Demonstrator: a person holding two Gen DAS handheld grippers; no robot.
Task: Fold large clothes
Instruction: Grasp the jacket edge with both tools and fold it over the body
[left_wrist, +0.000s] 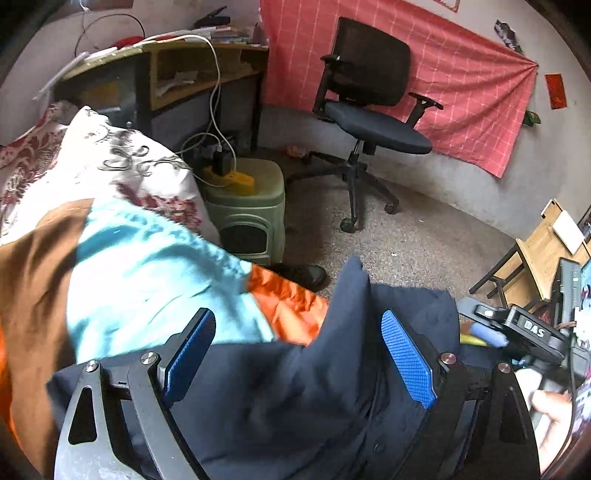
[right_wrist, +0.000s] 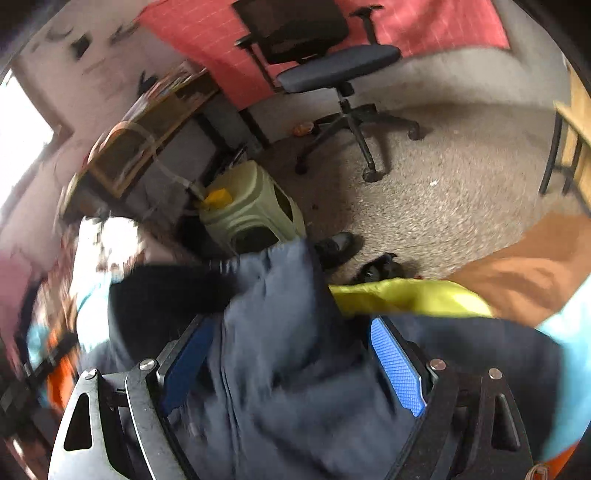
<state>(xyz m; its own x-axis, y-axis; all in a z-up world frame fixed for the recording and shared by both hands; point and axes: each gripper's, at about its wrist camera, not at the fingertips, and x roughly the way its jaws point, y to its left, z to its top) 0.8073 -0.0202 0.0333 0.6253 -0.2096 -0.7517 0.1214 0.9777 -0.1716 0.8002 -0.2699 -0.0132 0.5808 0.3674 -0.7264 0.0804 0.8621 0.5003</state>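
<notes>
1. The navy garment (left_wrist: 295, 391) is soft, matte and creased; it lies bunched on the bed and rises in a peak between the left gripper (left_wrist: 299, 354) fingers.
2. The left gripper's jaws stand wide, and its ribbed blue pads (left_wrist: 406, 362) flank the cloth without pressing it.
3. The right gripper (right_wrist: 291, 362) is spread wide too; the same navy cloth (right_wrist: 288, 332) runs between its fingers, ungripped.
4. Under the garment lies a shiny patchwork cover (left_wrist: 147, 266) in turquoise, orange and brown, with a yellow patch (right_wrist: 399, 295) in the right view.
5. A floral pillow (left_wrist: 122, 170) sits at the bed's far end.
6. Beyond it are speckled carpet (left_wrist: 424, 236), a green plastic stool (left_wrist: 251, 206), a wooden desk (left_wrist: 192, 74), a black office chair (left_wrist: 369, 92) and a pink checked cloth (left_wrist: 461, 74) hung on the wall.
7. The right view is badly smeared, so the pillow and desk lose their outlines.
8. A hand (left_wrist: 550, 410) is cut off at the left view's edge.
</notes>
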